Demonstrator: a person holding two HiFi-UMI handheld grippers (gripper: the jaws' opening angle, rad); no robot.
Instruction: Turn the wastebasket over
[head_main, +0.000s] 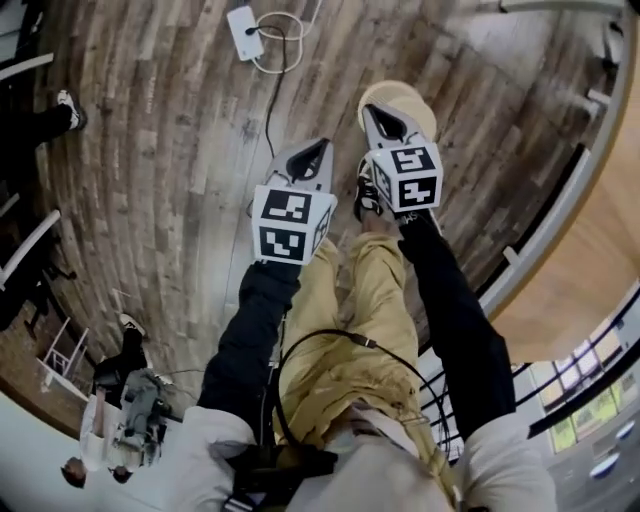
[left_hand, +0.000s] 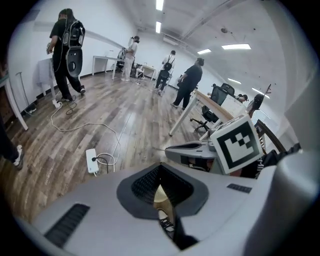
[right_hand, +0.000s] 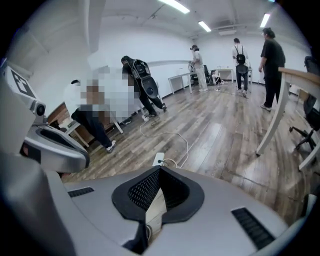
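A round tan wastebasket (head_main: 418, 102) stands on the wood floor just past my feet, partly hidden by my right gripper (head_main: 372, 108). That gripper is held up above it, its jaws meeting at the tip with nothing between them (right_hand: 160, 169). My left gripper (head_main: 320, 146) hangs beside it to the left, also raised off the floor, jaws together and empty (left_hand: 160, 166). Through the gap behind the left jaws shows a sliver of tan (left_hand: 161, 196) and a shoe (left_hand: 167, 225). Neither gripper touches the basket.
A white power strip (head_main: 245, 32) with a coiled cable (head_main: 282, 45) lies on the floor ahead. A curved desk edge (head_main: 560, 215) runs along the right. Several people stand about the room (left_hand: 67, 55), and a shoe (head_main: 66, 108) shows at the left.
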